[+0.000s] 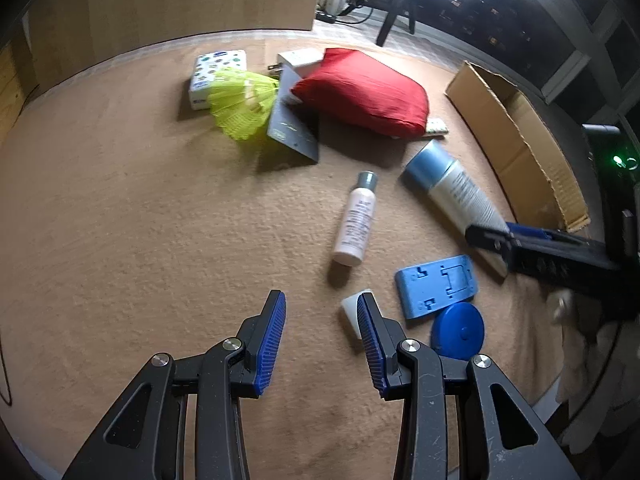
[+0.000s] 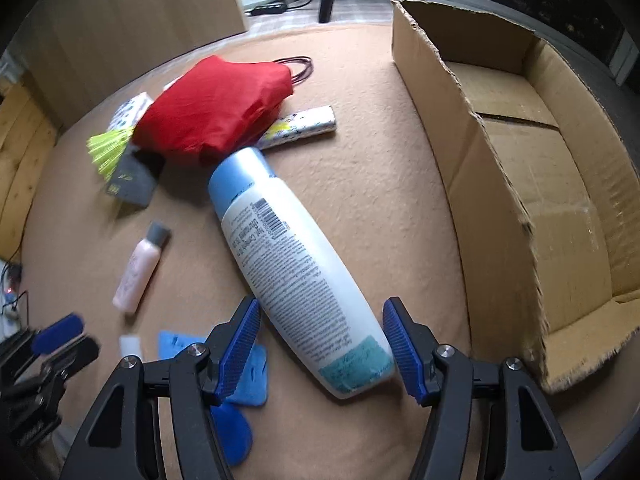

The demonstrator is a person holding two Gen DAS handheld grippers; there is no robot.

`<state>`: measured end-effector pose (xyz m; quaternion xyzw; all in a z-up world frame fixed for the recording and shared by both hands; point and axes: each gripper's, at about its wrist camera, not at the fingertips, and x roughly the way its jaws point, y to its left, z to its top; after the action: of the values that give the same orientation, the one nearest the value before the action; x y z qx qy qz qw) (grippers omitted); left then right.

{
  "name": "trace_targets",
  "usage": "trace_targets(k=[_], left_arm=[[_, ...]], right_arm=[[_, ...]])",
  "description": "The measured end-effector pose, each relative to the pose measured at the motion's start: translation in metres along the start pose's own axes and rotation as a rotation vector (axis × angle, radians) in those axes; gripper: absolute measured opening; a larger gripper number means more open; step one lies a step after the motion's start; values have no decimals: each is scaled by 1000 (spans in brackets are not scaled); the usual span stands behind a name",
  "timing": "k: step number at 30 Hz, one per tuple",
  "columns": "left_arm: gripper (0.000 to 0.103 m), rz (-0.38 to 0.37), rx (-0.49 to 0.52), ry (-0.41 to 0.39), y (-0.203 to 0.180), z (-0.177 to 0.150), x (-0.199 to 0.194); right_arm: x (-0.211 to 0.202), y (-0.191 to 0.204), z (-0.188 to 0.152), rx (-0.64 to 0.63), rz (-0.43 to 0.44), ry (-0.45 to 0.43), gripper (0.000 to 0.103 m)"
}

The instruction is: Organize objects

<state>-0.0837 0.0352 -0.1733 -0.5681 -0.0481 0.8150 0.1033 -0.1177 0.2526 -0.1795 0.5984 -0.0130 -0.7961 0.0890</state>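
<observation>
Clutter lies loose beside the cardboard box, presumably awaiting sorting into it; the large white bottle lies on its side just beside the box's near wall, its base between the spread pads of the right gripper, which do not yet press it, likely lined up for a grasp; the left gripper hangs open and empty, farther from the box. Only the right view shows the box's bare floor; only the left shows the blue disc whole.

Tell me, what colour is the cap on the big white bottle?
Light blue cap, clearest in the right wrist view.
</observation>
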Motion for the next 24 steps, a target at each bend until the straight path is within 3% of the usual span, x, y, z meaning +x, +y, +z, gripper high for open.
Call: trace_targets(k=[8,12,24], left_arm=[[41,-2,-1,14,6,-5,1],[50,-12,33,24,-3,-6,5],[52,1,107,58,-27,3,31]], right_arm=[[-28,-5,-17,-20,69,-51,61],[-43,-5,-40,-61,114,-42,61],[-26,25,-73,-96,151,7,62]])
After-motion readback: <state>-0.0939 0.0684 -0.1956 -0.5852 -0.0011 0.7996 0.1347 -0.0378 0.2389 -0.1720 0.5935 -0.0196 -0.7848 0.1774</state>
